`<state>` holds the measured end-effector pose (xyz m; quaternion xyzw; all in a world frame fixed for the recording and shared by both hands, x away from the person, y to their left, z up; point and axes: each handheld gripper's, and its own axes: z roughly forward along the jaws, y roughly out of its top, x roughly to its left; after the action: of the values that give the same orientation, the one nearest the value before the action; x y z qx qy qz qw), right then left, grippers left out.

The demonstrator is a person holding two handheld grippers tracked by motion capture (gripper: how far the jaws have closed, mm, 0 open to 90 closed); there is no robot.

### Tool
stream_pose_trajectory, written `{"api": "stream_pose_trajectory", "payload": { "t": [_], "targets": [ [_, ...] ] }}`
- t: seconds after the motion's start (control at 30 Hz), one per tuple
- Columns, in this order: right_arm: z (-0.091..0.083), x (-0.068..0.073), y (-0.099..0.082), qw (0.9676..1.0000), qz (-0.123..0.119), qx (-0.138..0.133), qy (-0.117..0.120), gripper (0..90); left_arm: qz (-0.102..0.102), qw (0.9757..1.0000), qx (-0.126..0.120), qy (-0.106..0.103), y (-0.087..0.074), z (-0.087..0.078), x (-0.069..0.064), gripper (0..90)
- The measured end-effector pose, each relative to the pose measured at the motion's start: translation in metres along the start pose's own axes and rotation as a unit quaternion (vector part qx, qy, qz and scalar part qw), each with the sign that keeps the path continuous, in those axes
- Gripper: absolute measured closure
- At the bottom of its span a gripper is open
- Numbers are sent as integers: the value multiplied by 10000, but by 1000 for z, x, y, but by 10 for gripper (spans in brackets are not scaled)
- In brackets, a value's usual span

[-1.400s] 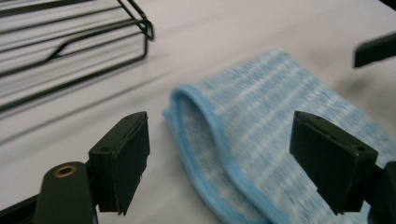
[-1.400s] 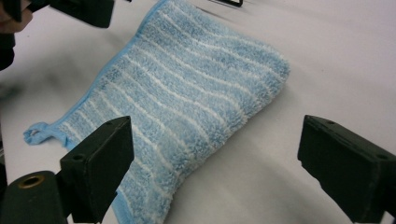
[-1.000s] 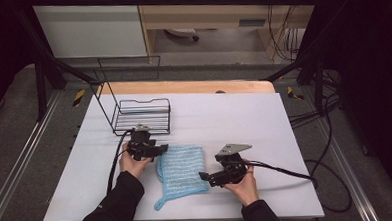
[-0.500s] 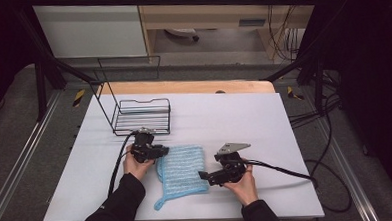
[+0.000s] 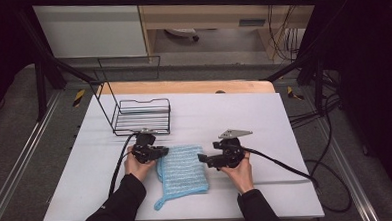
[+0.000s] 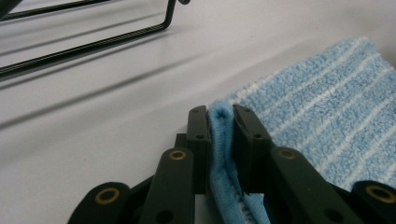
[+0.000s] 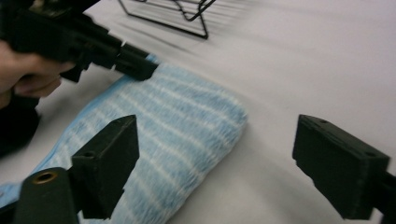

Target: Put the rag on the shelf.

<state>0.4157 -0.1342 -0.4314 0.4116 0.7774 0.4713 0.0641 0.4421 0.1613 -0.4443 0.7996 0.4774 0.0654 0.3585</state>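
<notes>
So we've got the white table (image 5: 284, 116) with the wire rack (image 5: 141, 115) parked up at the far left, well out of the way, which leaves the whole front area free for laying the blue striped cloth (image 5: 184, 168) flat. It sits there folded, between our two hands, loop end trailing toward us.

The left gripper (image 5: 162, 152) has just been closing and it's now pinching the cloth's far left corner (image 6: 222, 123); you can see the terry edge squeezed up between the two jaws. Our guess is that corner is grabbed so the cloth can be lifted or folded without bunching.

The right gripper (image 5: 202, 158) sits just off the cloth's right edge, jaws spread wide though they've narrowed slightly, nothing between them. The cloth's rounded folded edge (image 7: 233, 116) lies just ahead, toward the left jaw.
</notes>
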Motion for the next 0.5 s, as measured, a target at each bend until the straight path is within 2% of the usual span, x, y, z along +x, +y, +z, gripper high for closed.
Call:
{"api": "stream_pose_trajectory", "payload": {
  "t": [0.03, 0.07, 0.1, 0.17, 0.2, 0.3, 0.5],
  "targets": [
    [5, -4, 5, 9999, 2, 34, -108, 220, 4, 10000, 1, -1, 0, 0, 0, 772],
    [5, -4, 5, 9999, 2, 34, -108, 220, 13, 10000, -4, 9, 0, 0, 0, 772],
    [13, -7, 9, 9998, 21, 109, -150, 267, 19, 10000, -6, 14, 0, 0, 0, 772],
    [18, -7, 11, 9998, 15, 153, -155, 293, 36, 10000, -10, 25, 0, 0, -1, 772],
    [26, -10, 13, 9997, 29, 212, -149, 364, 37, 10000, -11, 23, 0, 0, -1, 772],
    [33, -12, 13, 9992, 51, 335, -207, 408, 54, 10000, -16, 14, 0, 0, 0, 771],
    [45, -16, 12, 9979, 121, 615, -132, 566, 175, 9998, -44, 79, -1, 1, -3, 770]
  ]
}}
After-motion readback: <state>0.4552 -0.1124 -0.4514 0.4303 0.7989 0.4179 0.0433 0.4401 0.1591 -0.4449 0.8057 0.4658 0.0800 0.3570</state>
